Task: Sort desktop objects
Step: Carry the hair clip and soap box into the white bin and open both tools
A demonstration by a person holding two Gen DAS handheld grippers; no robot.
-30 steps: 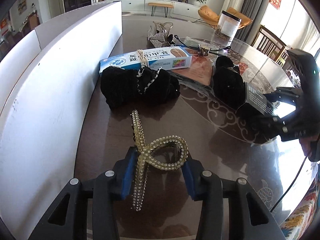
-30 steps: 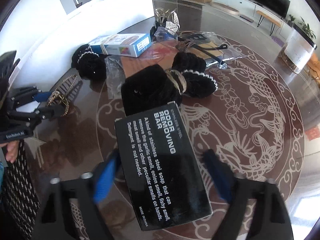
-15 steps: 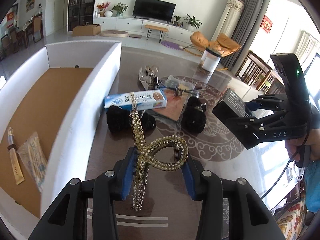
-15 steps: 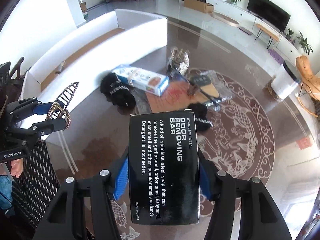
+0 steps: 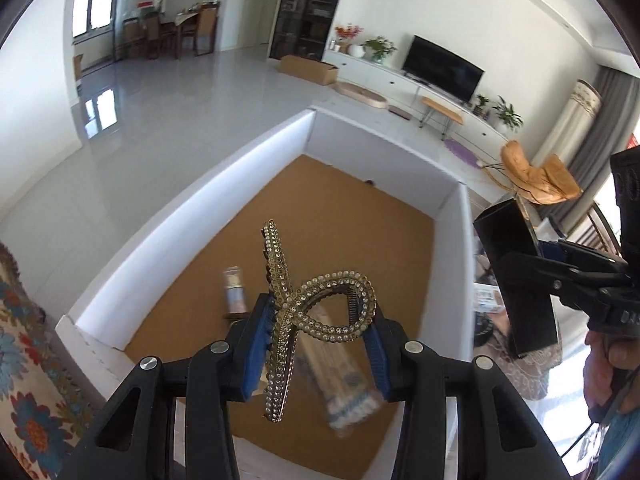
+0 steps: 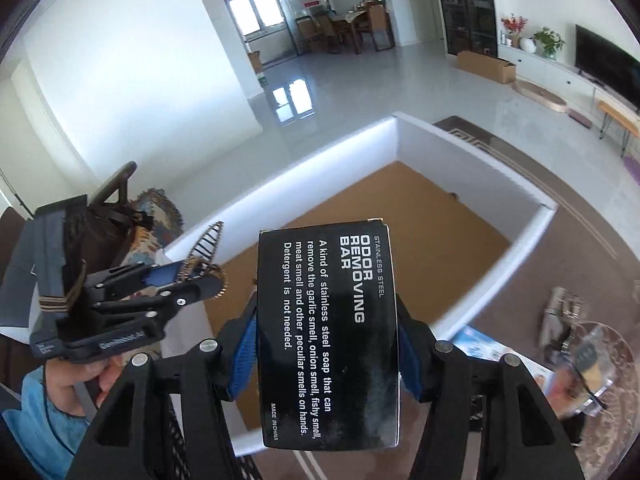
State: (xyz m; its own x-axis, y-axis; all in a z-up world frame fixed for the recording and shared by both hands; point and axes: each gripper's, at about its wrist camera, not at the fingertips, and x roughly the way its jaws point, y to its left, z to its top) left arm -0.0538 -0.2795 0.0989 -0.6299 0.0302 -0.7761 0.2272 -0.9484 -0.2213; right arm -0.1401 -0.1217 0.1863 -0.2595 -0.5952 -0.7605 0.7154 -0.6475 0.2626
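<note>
Both tongs hung above the white-walled box [image 5: 192, 240] with the brown floor, each carrying something to drop in. The left tongs [image 5: 316, 344] were closed partway on a gold rhinestone hair clip [image 5: 312, 312], its looped body pinched between the blue pads [image 5: 256, 344] and its long tail sticking up and down past them. The right tongs [image 6: 326, 356] were clamped on the long sides of a black odor removing bar box [image 6: 328, 332], which stood out ahead of the jaws over the box's near-right corner. A blurred packet [image 5: 336, 368] and a small tube [image 5: 234, 288] already lay on the brown floor under the clip. To do this step well, each load probably wanted lowering inside the walls before the jaws were let go, the clip set to the bare far-left floor and the carton kept clear of the right wall [image 5: 452, 248]. The remaining clutter sat on the dark counter [image 6: 520, 292] to the right.
</note>
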